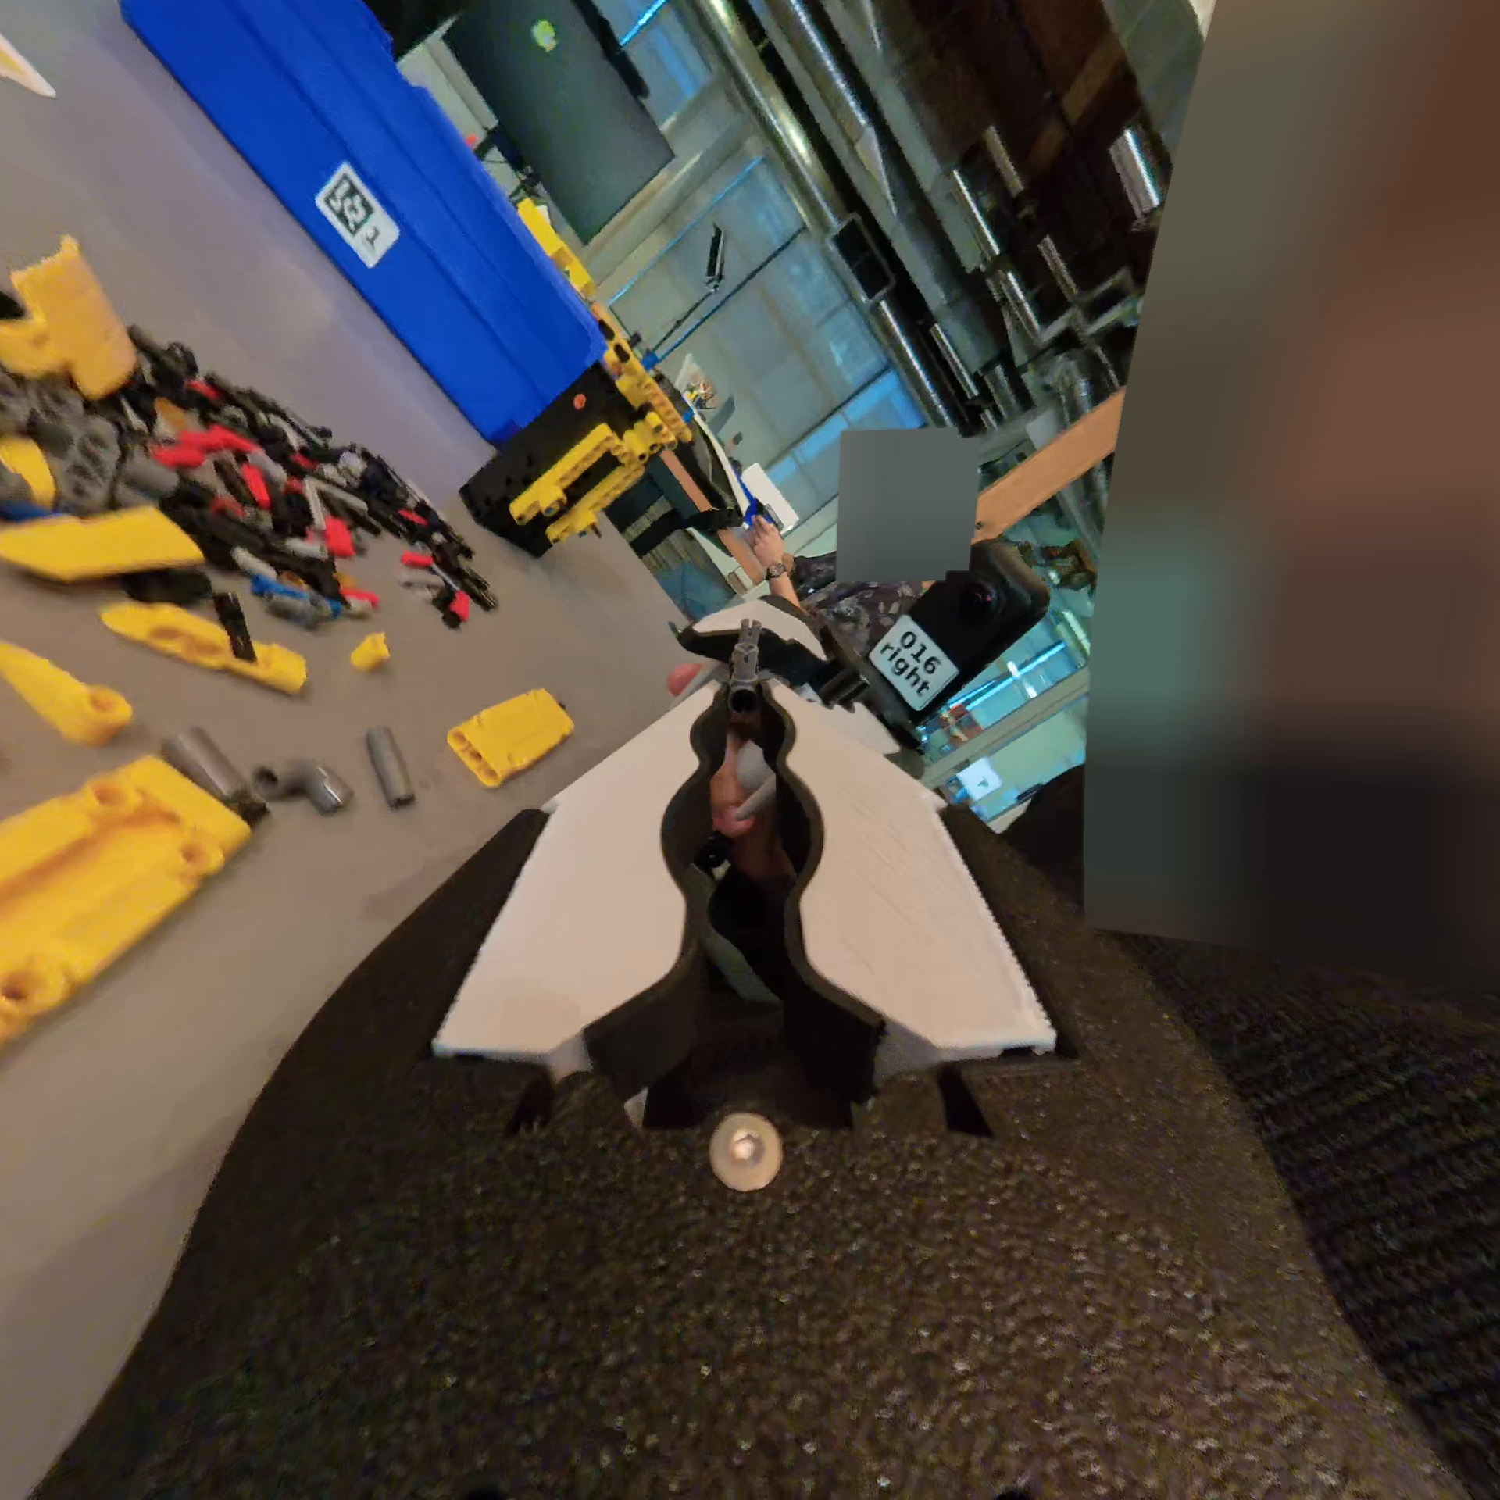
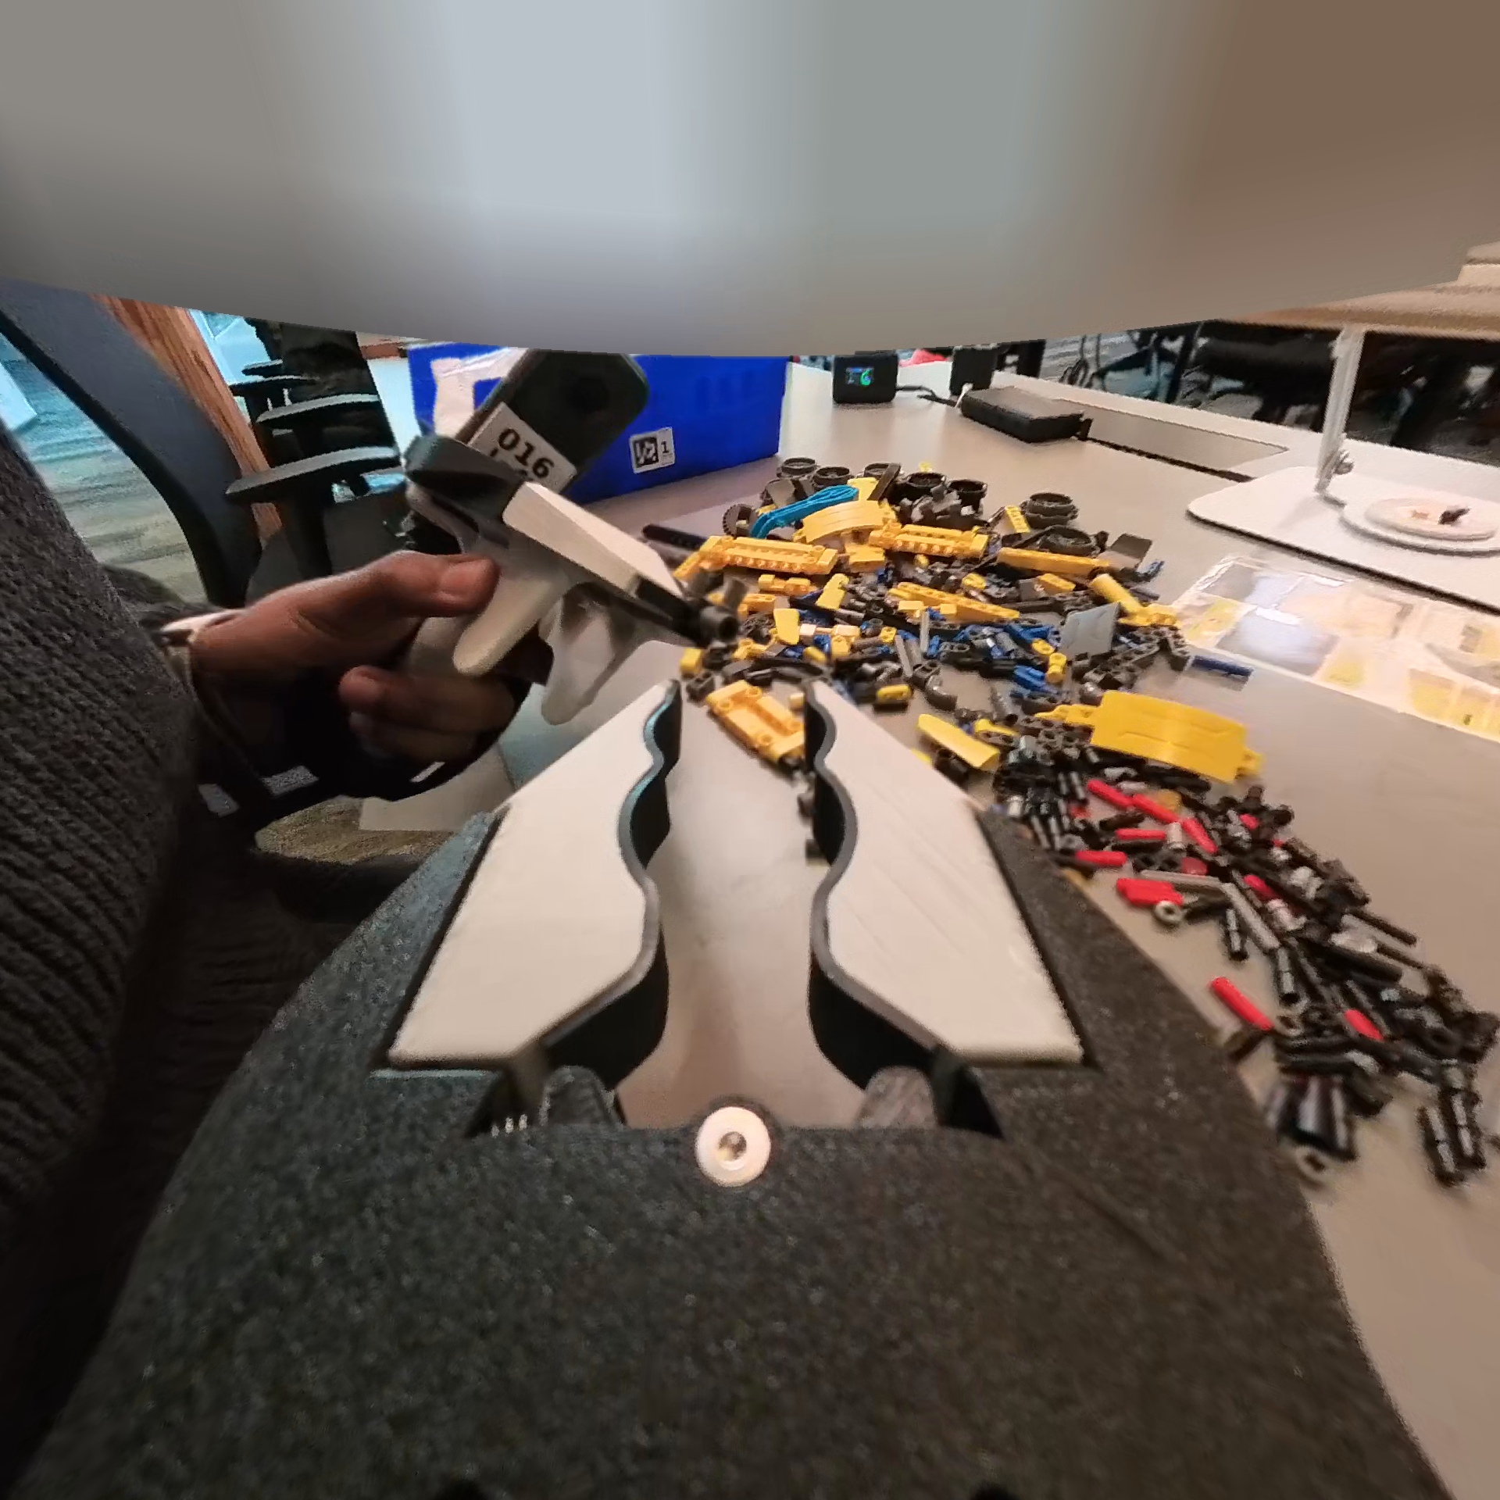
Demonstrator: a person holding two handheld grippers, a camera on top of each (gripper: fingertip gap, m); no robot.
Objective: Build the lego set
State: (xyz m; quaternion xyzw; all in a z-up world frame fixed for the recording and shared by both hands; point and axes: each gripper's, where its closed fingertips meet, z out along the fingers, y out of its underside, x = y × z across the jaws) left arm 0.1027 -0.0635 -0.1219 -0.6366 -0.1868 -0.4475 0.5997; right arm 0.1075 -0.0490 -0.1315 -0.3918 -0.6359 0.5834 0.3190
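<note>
My left gripper (image 1: 744, 690) is shut on a small dark grey connector piece (image 1: 745, 649) and holds it in the air above the grey table (image 1: 519, 820). In the right wrist view a hand (image 2: 365, 617) holds this left gripper (image 2: 690, 621), the connector piece (image 2: 718, 623) at its tip, over the near edge of the brick pile. My right gripper (image 2: 743, 714) is open and empty, its fingers (image 2: 909, 877) pointing at a heap of yellow, black and blue toy bricks (image 2: 893, 584). The right gripper also shows in the left wrist view (image 1: 933, 641), just behind the connector piece.
Red and black pins (image 2: 1266, 893) lie at the right. Yellow panels (image 1: 105, 860) and grey tubes (image 1: 390, 763) lie loose. A blue bin (image 1: 365, 203) and a black and yellow part-built model (image 1: 568, 479) stand behind. A white stand base (image 2: 1331, 511) and plastic-sleeved sheets (image 2: 1339, 641) are far right. My left and right fingertips are right by each other.
</note>
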